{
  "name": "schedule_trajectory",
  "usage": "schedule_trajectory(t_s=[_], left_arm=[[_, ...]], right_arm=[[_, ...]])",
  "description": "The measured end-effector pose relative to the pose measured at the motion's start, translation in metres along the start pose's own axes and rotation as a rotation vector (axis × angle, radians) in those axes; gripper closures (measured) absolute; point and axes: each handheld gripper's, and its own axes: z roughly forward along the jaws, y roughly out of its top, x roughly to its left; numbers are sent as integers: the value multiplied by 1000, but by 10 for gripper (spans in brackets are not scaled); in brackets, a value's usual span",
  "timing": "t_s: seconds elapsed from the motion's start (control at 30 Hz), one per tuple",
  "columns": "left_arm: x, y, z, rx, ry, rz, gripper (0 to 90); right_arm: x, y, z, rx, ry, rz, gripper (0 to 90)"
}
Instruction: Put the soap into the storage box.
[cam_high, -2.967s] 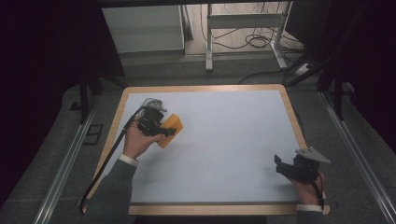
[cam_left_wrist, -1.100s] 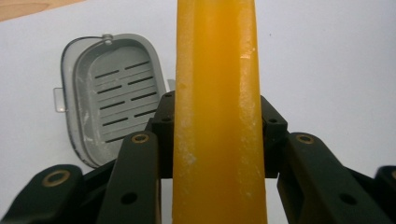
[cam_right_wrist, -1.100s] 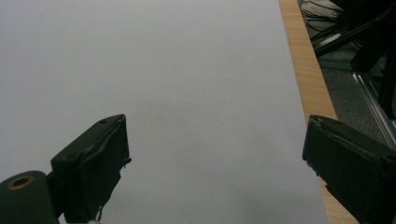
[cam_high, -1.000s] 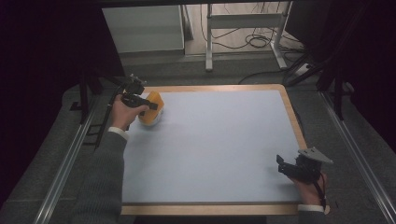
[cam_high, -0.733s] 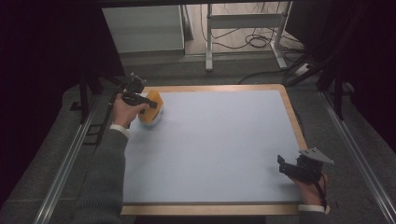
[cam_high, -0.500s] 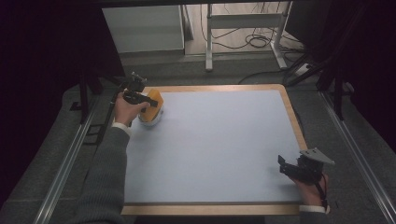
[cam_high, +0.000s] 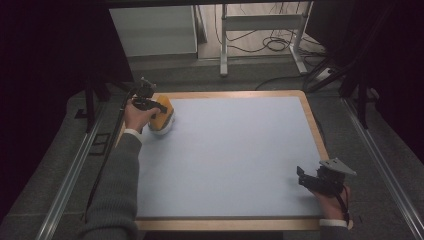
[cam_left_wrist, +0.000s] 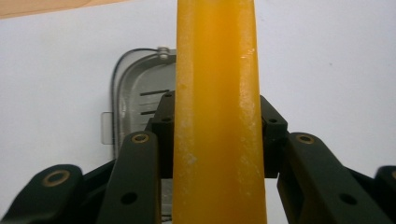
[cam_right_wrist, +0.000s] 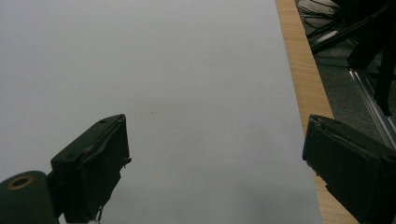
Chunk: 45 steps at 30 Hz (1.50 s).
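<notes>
My left gripper (cam_high: 154, 105) is at the table's far left corner, shut on an orange slab (cam_high: 164, 111). In the left gripper view the orange slab (cam_left_wrist: 217, 84) stands edge-on between the left gripper's (cam_left_wrist: 218, 126) black jaws, which press on both its faces. Just under it lies a clear plastic container (cam_left_wrist: 133, 98) with a small latch; from above, the container (cam_high: 162, 129) pokes out below the slab. Whether slab and container touch I cannot tell. My right gripper (cam_high: 306, 179) rests near the front right corner, and the right gripper (cam_right_wrist: 215, 149) is open with nothing between its jaws.
The pale blue table top (cam_high: 235, 150) has a wooden rim (cam_right_wrist: 299, 70). Metal rails run along both sides of the table, and a cable trails from the left gripper down the left edge.
The left gripper carried the orange slab from the left-middle of the table to the far left corner, then sank slightly over the clear container. The right gripper stayed put.
</notes>
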Motion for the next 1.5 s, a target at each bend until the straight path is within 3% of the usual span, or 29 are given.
schedule_trajectory(t_s=[0.17,0.67,1.0,1.2,1.27,1.33,1.5], left_arm=[[5,0,5,7,16,-13,609],[13,-2,17,1,5,-50,609],[14,-4,21,-20,-7,-43,597],[12,-1,10,-55,-2,-27,487],[11,0,0,-117,12,-21,453],[10,-1,-6,-135,30,-10,404],[6,-3,-22,-180,22,27,368]], right_arm=[[1,-1,2,7,4,-5,74],[-1,-3,3,17,0,-1,74],[0,-4,4,24,-3,-3,74],[0,-4,5,27,-3,-4,74],[1,-5,5,28,0,-8,74],[1,-4,4,27,-1,-7,74],[1,-5,5,29,-2,-9,74]])
